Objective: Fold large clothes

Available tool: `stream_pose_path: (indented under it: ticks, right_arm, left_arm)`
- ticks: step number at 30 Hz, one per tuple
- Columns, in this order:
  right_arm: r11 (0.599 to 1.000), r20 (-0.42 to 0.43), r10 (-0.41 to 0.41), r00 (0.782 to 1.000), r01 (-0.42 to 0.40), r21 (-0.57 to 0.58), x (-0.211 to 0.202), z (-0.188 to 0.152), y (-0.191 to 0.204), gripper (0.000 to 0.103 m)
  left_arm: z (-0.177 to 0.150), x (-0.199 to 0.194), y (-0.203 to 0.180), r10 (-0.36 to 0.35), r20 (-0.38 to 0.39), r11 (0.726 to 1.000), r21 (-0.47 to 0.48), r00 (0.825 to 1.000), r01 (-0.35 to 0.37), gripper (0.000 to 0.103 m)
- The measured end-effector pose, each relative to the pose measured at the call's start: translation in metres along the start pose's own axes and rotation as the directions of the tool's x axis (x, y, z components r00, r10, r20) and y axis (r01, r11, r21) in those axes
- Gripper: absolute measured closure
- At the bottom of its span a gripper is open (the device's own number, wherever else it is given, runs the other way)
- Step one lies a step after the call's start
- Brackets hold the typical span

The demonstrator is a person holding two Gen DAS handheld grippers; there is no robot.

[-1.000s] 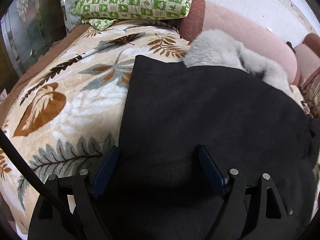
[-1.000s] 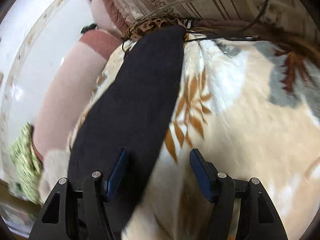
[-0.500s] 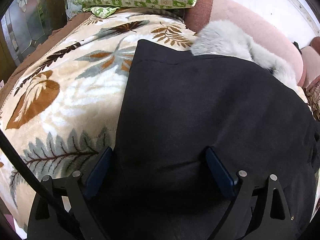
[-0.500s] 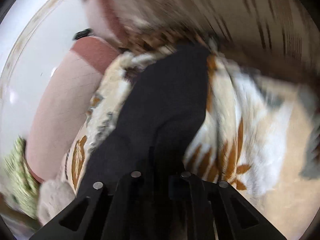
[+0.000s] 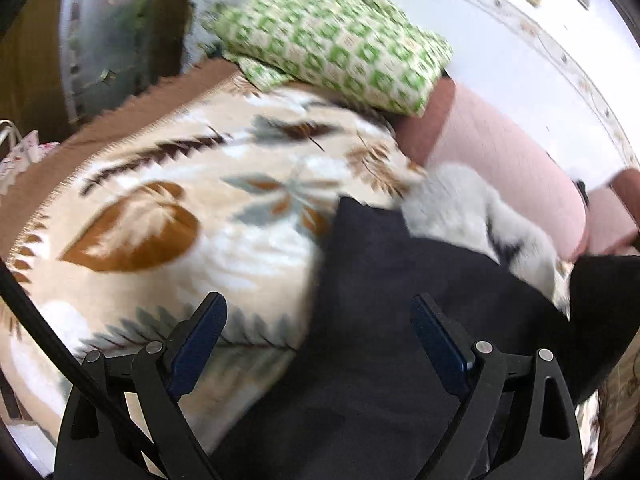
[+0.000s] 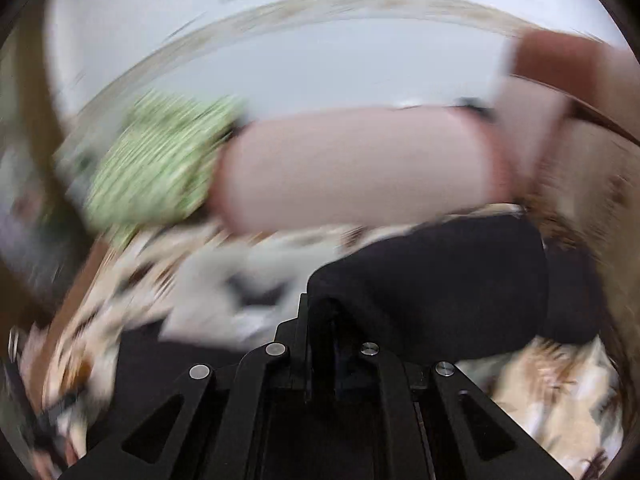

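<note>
The black coat [image 5: 400, 300] lies spread on a leaf-print blanket [image 5: 180, 208] that covers the bed, its grey fur collar [image 5: 460, 208] bunched up at the far side next to a long pink bolster [image 5: 500, 152]. The left claw [image 5: 320, 332] stands wide apart, gripping nothing; one blue-padded finger hangs over the blanket and the other over the dark cloth, with the coat's near edge running between them. The right claw [image 6: 332, 320] is pinched together on a fold of the black coat [image 6: 440, 280], and the cloth humps up from its tips and trails off to the right across the blanket [image 6: 552, 392]. A green checked pillow [image 5: 340, 36] sits at the head of the bed, resting partly on the bolster's end, below a white wall [image 5: 520, 40]. From the right wrist camera everything is smeared by motion: the pillow [image 6: 160, 160] is only a green blur beside the bolster [image 6: 352, 164]. At the right edge of the left wrist view, another part of the dark cloth rises in a dark lump.
</note>
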State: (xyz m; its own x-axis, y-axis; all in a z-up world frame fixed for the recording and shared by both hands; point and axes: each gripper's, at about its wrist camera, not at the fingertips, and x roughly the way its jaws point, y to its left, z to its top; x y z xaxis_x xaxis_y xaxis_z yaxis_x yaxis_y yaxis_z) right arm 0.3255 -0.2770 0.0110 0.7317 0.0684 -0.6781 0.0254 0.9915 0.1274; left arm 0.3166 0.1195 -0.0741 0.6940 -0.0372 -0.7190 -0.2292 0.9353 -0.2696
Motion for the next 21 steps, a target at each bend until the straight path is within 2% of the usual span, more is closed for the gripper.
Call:
stream_pose_path:
  ticks: [3, 5, 7, 8, 10, 13, 16, 18, 20, 21]
  right_arm:
    - [0.984, -0.126, 0.038, 0.991, -0.059, -0.168, 0.04, -0.05, 0.084, 0.091]
    - [0.975, -0.195, 0.04, 0.98, -0.081, -0.208, 0.065, -0.086, 0.118, 0.077]
    - [0.972, -0.25, 0.071, 0.966, -0.123, -0.201, 0.082, -0.111, 0.129, 0.075]
    - [0.968, -0.295, 0.101, 0.95, -0.162, -0.191, 0.089, -0.129, 0.138, 0.075]
    - [0.959, -0.332, 0.115, 0.936, -0.192, -0.21, 0.09, -0.149, 0.144, 0.074]
    - [0.946, -0.317, 0.113, 0.942, -0.2, -0.255, 0.07, -0.165, 0.145, 0.07]
    - [0.96, -0.252, 0.127, 0.959, -0.183, -0.214, 0.04, -0.158, 0.12, 0.069]
    - [0.972, -0.211, 0.114, 0.971, -0.153, -0.177, 0.03, -0.147, 0.102, 0.064]
    - [0.981, -0.179, 0.089, 0.98, -0.118, -0.157, 0.025, -0.138, 0.09, 0.05]
    - [0.981, -0.171, 0.078, 0.982, -0.105, -0.16, 0.025, -0.134, 0.089, 0.047]
  left_arm:
    - [0.009, -0.002, 0.017, 0.037, 0.015, 0.998, -0.042, 0.999, -0.037, 0.01]
    - [0.015, -0.001, 0.029, 0.045, 0.01, 0.996, -0.074, 0.999, -0.044, 0.01]
    - [0.016, -0.002, 0.039, 0.046, 0.004, 0.994, -0.101, 0.999, -0.045, 0.01]
    - [0.018, -0.002, 0.043, 0.045, -0.001, 0.992, -0.119, 0.999, -0.044, 0.01]
    - [0.019, -0.002, 0.048, 0.039, -0.003, 0.989, -0.141, 0.999, -0.039, 0.01]
    - [0.018, -0.003, 0.047, 0.033, -0.001, 0.989, -0.146, 0.999, -0.033, 0.01]
    - [0.017, -0.004, 0.041, 0.027, 0.002, 0.991, -0.13, 1.0, -0.027, 0.01]
    - [0.016, -0.003, 0.037, 0.026, 0.003, 0.992, -0.121, 1.0, -0.026, 0.01]
    - [0.016, -0.002, 0.035, 0.028, 0.0, 0.993, -0.118, 1.0, -0.027, 0.01]
    - [0.016, -0.001, 0.035, 0.03, -0.003, 0.992, -0.119, 1.0, -0.03, 0.01]
